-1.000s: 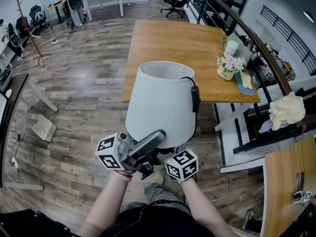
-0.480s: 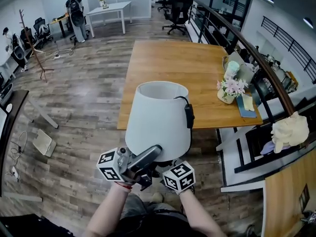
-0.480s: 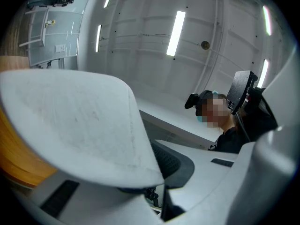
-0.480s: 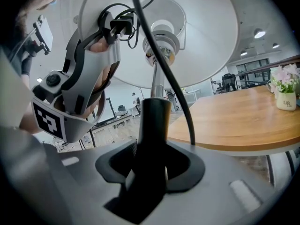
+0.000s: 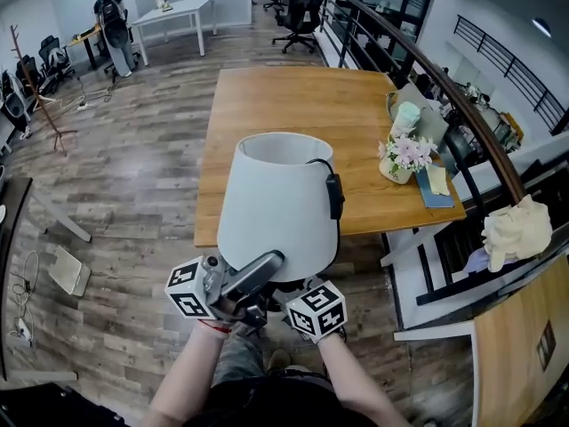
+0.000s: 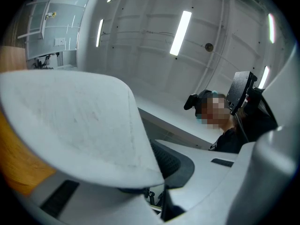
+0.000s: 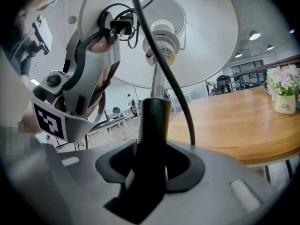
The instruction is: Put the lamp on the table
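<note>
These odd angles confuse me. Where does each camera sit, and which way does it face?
Head view: on the person's head, looking steeply down at lamp and table; shows forearms, left tongs, right tongs.
Left gripper view: on the left tongs, looking up past the lampshade to the ceiling; shows the person's head.
Right gripper view: on the right tongs, looking up the lamp's stem into the lampshade; shows the left tongs.
Shared: head and right gripper views both show table and flowers.

**Lamp brought closer to the worktop**

Over the last second, in the head view, the light-brown wooden worktop [image 5: 293, 96] has drawn nearer. Its near edge now crosses lower on the white cone-shaded lamp with a black cord [image 5: 277, 205], and more shade overlaps the wood. The small white vase of pink flowers [image 5: 396, 160] sits lower in view.
</note>
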A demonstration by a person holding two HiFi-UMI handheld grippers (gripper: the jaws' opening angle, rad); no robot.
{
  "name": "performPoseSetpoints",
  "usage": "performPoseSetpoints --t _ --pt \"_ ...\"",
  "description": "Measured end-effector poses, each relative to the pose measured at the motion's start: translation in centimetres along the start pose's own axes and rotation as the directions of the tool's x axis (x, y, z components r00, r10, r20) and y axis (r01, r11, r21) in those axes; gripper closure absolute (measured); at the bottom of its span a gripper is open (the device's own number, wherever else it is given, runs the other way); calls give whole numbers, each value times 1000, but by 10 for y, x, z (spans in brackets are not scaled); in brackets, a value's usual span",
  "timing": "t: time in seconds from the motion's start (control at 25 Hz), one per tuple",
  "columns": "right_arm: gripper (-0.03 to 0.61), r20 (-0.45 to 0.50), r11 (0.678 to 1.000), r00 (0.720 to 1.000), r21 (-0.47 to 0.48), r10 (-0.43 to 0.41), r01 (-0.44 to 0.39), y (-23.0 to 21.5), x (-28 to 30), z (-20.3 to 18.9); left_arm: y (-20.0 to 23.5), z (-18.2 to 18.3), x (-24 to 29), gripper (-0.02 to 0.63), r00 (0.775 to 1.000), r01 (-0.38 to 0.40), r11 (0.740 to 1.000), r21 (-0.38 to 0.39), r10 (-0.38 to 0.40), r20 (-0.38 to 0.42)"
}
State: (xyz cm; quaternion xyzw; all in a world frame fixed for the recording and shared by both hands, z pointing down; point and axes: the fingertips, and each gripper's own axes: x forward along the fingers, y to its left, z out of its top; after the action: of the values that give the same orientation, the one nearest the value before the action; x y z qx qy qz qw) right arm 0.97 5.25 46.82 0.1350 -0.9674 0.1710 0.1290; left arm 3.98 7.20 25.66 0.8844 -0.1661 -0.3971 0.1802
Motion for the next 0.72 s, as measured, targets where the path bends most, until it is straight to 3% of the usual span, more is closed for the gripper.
performPoseSetpoints --t 0.72 --pt "399 16 984 985 48 -171 170 -89 93 60 116 86 1 588 992 113 985 -129 -119 -43"
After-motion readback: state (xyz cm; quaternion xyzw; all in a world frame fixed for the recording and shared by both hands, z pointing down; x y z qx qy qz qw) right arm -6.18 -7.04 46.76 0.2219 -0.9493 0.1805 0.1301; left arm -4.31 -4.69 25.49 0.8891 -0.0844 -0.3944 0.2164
